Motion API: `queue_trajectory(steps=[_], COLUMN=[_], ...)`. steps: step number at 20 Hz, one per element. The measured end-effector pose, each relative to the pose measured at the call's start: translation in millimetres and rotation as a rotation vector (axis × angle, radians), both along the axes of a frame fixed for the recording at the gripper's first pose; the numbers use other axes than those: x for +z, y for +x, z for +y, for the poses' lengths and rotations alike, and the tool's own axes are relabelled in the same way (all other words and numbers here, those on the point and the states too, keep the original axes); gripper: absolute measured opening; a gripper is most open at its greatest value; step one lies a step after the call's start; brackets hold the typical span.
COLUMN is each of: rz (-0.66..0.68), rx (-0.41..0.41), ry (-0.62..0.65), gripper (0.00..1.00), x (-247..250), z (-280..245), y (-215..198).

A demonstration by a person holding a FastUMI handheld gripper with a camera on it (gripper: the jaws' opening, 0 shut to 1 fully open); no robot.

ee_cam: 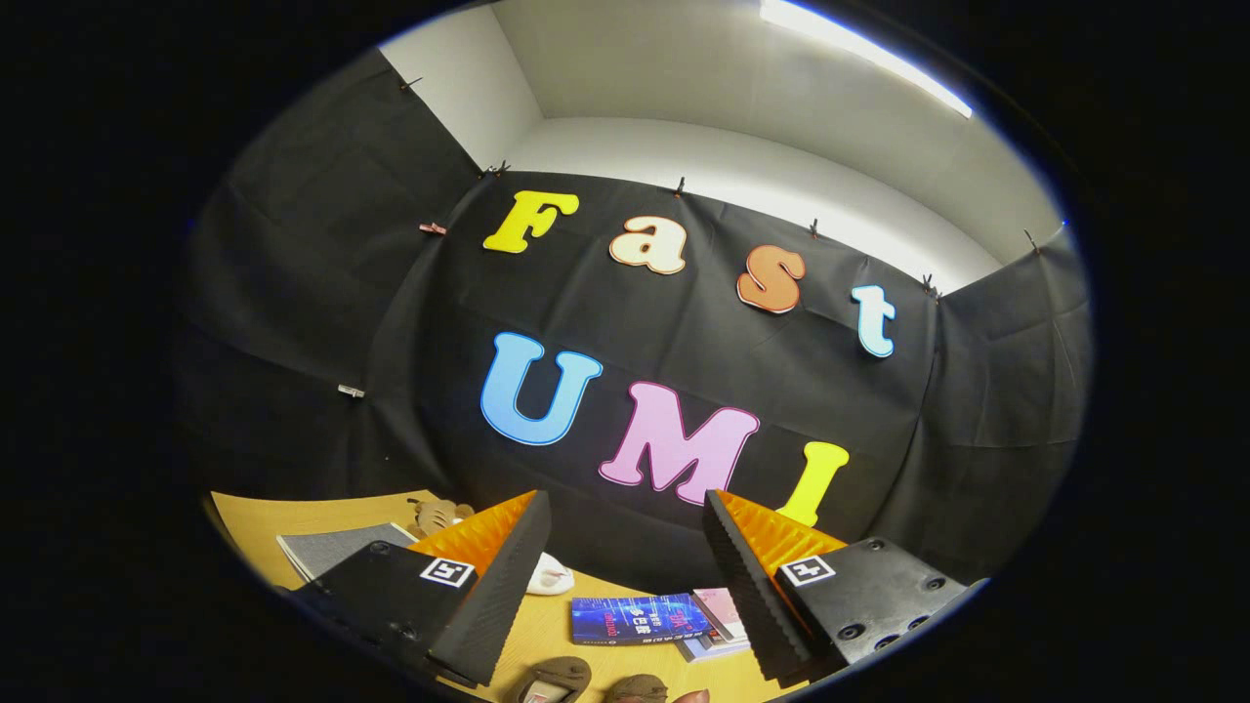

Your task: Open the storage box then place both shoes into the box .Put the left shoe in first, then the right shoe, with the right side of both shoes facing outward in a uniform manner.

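The tongs (pixel 625 586) stand wide and empty above the table (pixel 264 522); books (pixel 640 618) lie between the fingers, two shoes (pixel 557 676) nearer, a grey pad (pixel 332 547) leftward.

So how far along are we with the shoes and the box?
Nothing looks done yet. The tongs are open and empty, raised toward the booth wall. Two brown shoes lie on the wooden table below the tongs, near a blue book. I can't see the storage box. Opening it and placing both shoes remain.
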State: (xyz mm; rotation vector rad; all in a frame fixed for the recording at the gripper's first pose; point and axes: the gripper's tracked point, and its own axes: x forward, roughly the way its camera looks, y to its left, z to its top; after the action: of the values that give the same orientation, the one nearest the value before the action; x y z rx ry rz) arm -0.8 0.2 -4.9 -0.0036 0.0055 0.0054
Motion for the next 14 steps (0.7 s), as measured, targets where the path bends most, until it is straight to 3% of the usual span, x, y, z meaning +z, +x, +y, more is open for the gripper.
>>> queue_trajectory(steps=[2, 4, 7, 9, 12, 14], rz=[0.004, 0.019, 0.107, 0.179, 0.272, 0.351], rx=[0.003, 0.061, 0.3, 0.448, 0.604, 0.643], ry=[0.003, 0.024, 0.136, 0.293, 0.655, 0.872], gripper=[0.97, 0.97, 0.97, 0.95, 0.95, 1.0], x=[-2, -6, -26, -40, -55, -77], z=[0, 13, 62, 94, 123, 134], y=[0, 2, -1, -9, -13, -5])
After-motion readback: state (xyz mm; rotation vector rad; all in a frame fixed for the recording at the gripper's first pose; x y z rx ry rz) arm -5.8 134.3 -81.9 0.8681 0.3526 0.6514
